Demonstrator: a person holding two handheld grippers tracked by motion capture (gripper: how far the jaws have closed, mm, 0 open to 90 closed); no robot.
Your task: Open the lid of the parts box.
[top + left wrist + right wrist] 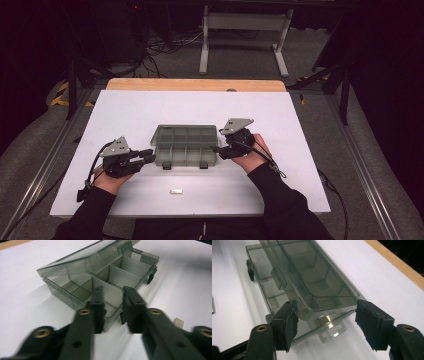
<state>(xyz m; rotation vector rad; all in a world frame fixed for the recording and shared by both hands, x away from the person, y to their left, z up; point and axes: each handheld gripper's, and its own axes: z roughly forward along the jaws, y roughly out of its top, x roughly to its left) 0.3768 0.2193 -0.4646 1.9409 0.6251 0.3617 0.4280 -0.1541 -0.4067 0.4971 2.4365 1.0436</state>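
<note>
High view: white table surface [150, 110] with a wooden far edge, grey floor, dark room, a white frame stand [245, 35] behind. One smoky compartment box [185, 145] at mid-table, lid raised. One small white piece [176, 191] lies near the front edge. My left gripper [148, 156] sits just left of the box, my right gripper [218, 148] at its right end.

Left gripper view: jaws narrowly parted, holding nothing, over the box's near corner [110, 315].

Right gripper view: jaws wide, flanking the lid's [312, 285] end.
</note>
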